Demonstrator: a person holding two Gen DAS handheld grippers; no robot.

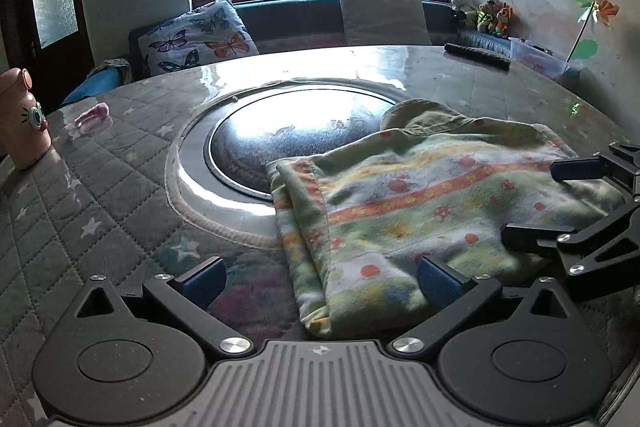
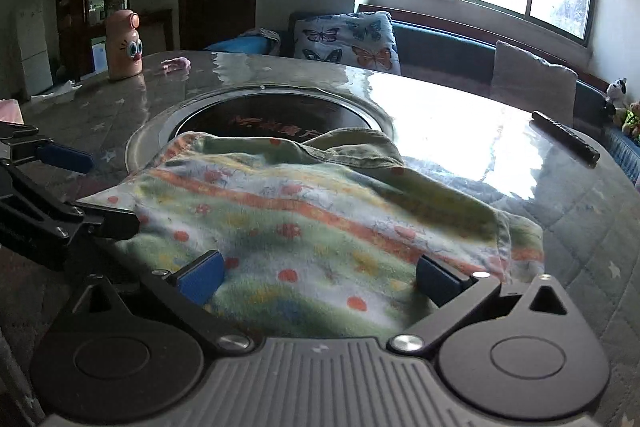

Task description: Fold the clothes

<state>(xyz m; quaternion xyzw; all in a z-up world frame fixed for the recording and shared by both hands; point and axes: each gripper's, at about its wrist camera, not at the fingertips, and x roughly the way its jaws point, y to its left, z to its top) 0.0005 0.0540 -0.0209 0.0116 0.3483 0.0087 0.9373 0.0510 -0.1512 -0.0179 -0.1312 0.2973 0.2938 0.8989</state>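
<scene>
I see the floral fleece garment lying doubled over on the table, partly over its round inset; both my grippers, left gripper and right gripper, have fingers apart, empty. Further folds may remain.

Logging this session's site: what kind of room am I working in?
Most likely a home living or dining room: a window bench with a butterfly cushion, stuffed toys in the corner, and a round table under a quilted cover.
</scene>
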